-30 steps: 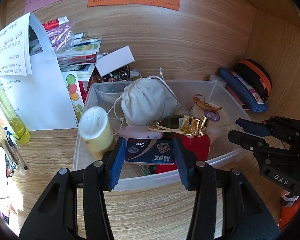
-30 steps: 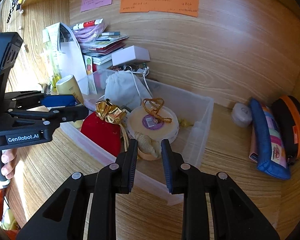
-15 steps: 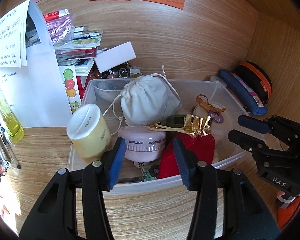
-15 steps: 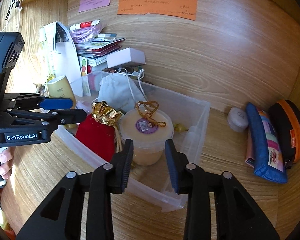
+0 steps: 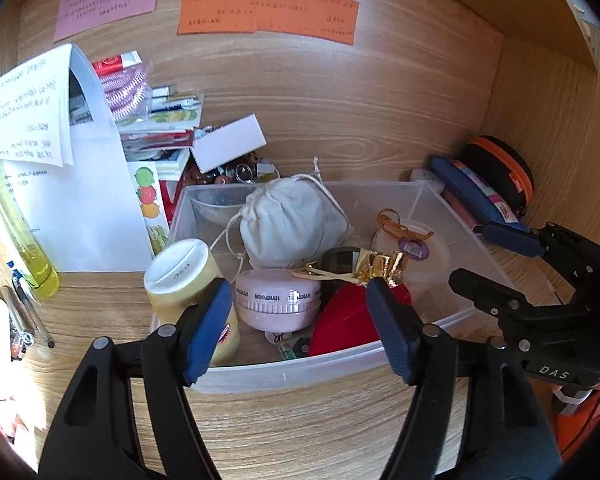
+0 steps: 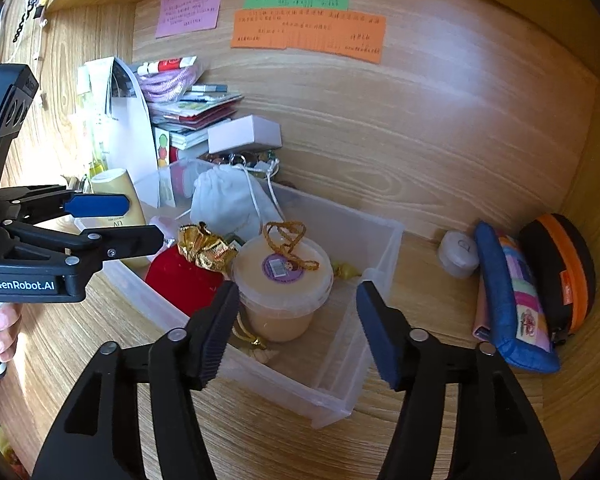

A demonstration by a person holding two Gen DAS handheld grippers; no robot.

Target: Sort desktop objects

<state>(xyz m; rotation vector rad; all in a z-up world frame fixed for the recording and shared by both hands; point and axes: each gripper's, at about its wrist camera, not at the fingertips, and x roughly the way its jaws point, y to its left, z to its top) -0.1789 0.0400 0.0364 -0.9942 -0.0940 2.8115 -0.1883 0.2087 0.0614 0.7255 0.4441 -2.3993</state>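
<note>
So, biggest thing first: the wooden surface (image 5: 300, 420) sits in a desk nook, with pink, green and orange notes (image 6: 306, 34) stuck on the back panel. A clear plastic bin (image 6: 332, 384) sits in the middle of it, stuffed with small things. Left of the bin a folded white paper sheet (image 5: 76, 208) stands upright against a messy stack of booklets (image 5: 160, 136), with a white box (image 5: 228, 148) lying tilted just behind the bin.

Inside the bin: a white drawstring pouch (image 5: 288, 220) at the back, a red velvet pouch with a gold ruffled top (image 6: 180, 276) toward the front, a lidded tub of tan stuff (image 6: 284, 292) with a gold cord on its lid, a yellowish bottle with a white cap (image 5: 188, 280) leaning in the left corner, and a round pink case (image 5: 278, 304) between the bottle and the red pouch.

Off to the right, against the side wall, a blue pencil case (image 6: 512, 300) leans on a black case with an orange zip (image 6: 560, 268), and a little white round thing (image 6: 458, 254) is just beside them.

Both tongs are spread wide and holding nothing. The left tongs (image 5: 298, 326) hover over the front edge of the bin, framing the pink case. The right tongs (image 6: 296, 330) hang over the bin's near right end, with the tub between the pads.
</note>
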